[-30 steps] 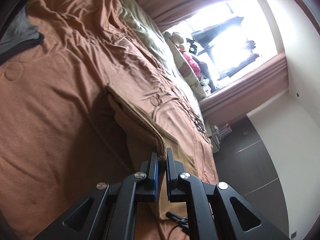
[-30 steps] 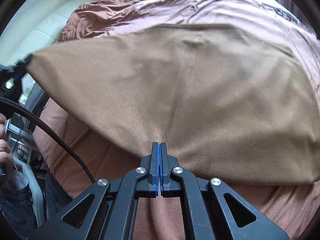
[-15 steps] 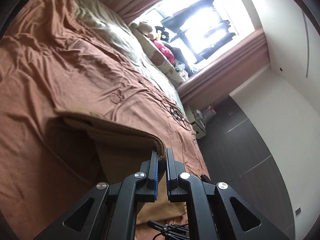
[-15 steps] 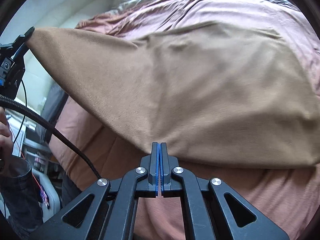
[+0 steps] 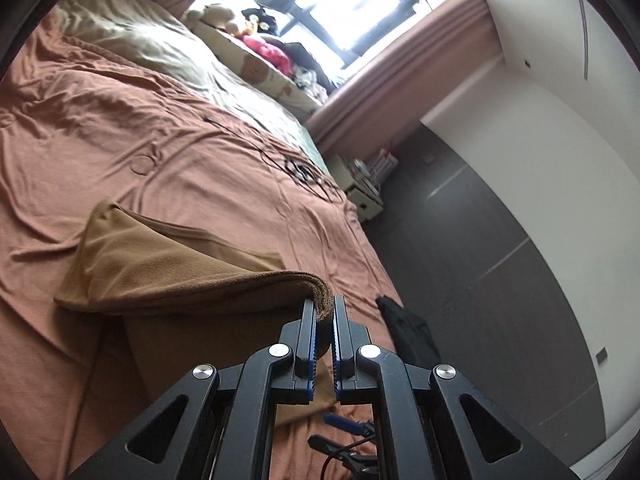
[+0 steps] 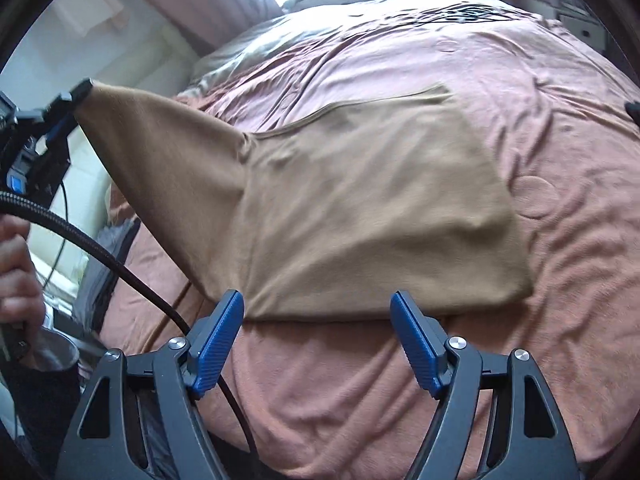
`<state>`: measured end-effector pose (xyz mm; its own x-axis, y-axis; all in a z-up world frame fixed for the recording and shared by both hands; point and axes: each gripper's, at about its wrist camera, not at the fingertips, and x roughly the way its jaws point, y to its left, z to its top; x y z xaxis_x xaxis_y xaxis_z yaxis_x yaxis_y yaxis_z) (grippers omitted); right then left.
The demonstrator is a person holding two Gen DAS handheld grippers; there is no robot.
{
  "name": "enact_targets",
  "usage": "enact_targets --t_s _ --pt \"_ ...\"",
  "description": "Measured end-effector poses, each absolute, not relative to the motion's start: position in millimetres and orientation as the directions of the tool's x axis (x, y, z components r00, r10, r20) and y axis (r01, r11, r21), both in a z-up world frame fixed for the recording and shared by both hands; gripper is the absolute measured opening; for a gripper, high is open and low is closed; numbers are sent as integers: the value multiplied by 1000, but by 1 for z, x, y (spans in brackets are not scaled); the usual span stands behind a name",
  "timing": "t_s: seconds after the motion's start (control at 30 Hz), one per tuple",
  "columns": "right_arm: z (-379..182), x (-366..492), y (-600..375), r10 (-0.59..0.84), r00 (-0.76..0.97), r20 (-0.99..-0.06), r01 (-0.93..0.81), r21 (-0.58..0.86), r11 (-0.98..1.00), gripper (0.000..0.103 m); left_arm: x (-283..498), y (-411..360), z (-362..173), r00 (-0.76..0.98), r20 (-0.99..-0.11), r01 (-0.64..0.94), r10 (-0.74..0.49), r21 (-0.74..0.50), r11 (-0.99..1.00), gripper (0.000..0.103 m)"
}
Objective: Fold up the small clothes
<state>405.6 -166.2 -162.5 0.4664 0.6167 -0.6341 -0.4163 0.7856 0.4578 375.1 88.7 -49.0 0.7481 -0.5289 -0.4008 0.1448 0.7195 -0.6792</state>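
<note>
The soft tan knit garment [image 6: 360, 208] lay mostly flat on the rust-brown quilted bedspread [image 6: 560, 280], folded over on itself, with one corner lifted off the bed toward your left side. Your left gripper [image 5: 324, 312] pinched that raised corner, its fingers [image 5: 307, 320] closed on a thick rolled hem; your right gripper [image 6: 316, 320] hovered just beside the near edge with its blue-padded fingers [image 6: 218, 340] spread wide and holding nothing. The cloth looked light, limp and slightly fuzzy, so it would probably drape and sag from any single hold and cling to the bedspread rather than slide; the doubled hems and corners seemed the firmest places for you to take hold. A black braided cable [image 6: 120, 268] ran across the lower left beside your hand [image 6: 16, 272], close to the near edge, and could snag. A small dark item [image 5: 404, 332] lay at the bed's edge, and pale pillows [image 5: 132, 40] sat well apart.
</note>
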Motion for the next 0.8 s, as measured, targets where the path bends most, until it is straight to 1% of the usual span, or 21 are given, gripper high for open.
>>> enact_targets --t_s 0.07,0.27,0.53,0.63,0.7,0.73,0.77,0.8 --pt "-162 403 -181 615 482 -624 -396 471 788 74 381 73 -54 726 -419 157 -546 -671 724 6" --pt "-163 395 -220 588 505 -632 -335 484 808 74 403 31 -72 668 -464 178 -582 -660 730 6" --pt "-158 391 -248 573 511 -640 -298 493 817 74 426 -26 -95 585 -513 202 -628 -658 725 6" --pt "-159 394 -255 567 510 -647 -278 500 820 74 433 -44 -106 551 -549 194 -629 -648 736 7" --pt "-161 396 -259 567 507 -649 -266 508 820 74 437 -55 -115 516 -580 193 -630 -638 746 9" --pt "-162 396 -260 567 506 -650 -261 511 819 74 438 -59 -118 501 -588 194 -635 -639 744 14" --pt "-163 397 -262 567 504 -651 -258 514 818 74 439 -61 -121 485 -593 194 -642 -643 741 20" --pt "-164 397 -262 567 501 -654 -257 513 819 74 438 -60 -123 478 -593 195 -648 -648 736 24"
